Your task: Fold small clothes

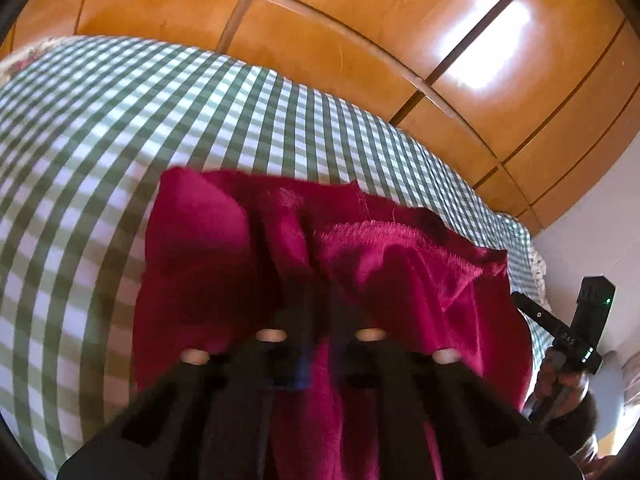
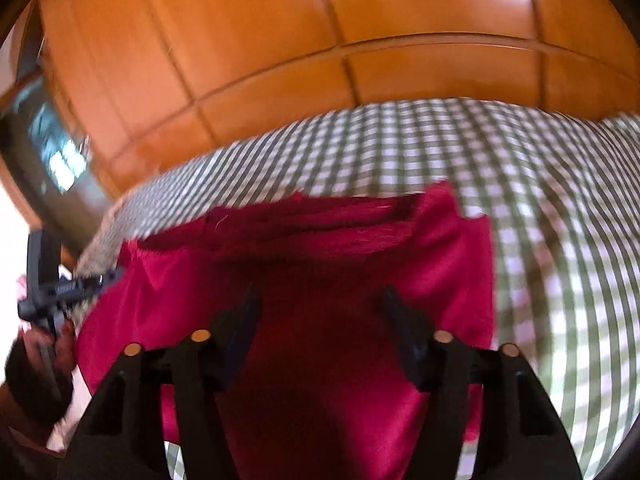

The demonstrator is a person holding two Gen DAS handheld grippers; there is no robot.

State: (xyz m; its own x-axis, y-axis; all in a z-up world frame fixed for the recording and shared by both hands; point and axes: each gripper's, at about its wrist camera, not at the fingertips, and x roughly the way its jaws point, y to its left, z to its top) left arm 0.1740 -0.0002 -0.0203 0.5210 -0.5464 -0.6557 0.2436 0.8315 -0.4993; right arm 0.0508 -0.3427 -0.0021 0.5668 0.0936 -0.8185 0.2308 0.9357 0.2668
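A crimson fleece garment (image 1: 224, 248) lies rumpled on the green-and-white checked bedspread (image 1: 80, 140). My left gripper (image 1: 316, 292) is shut on a bunched fold of the garment, which drapes over its fingers. In the right wrist view the same garment (image 2: 452, 264) spreads flatter over the bedspread (image 2: 560, 220). My right gripper (image 2: 320, 304) is open, its fingers (image 2: 244, 320) spread wide just above the cloth, holding nothing. The right gripper also shows at the right edge of the left wrist view (image 1: 576, 328). The left gripper shows at the left edge of the right wrist view (image 2: 60, 288).
A glossy wooden wardrobe (image 1: 360, 32) stands behind the bed and also fills the top of the right wrist view (image 2: 280, 40). A white wall (image 1: 592, 220) is at the right. The person's hand (image 1: 568, 392) holds the right gripper.
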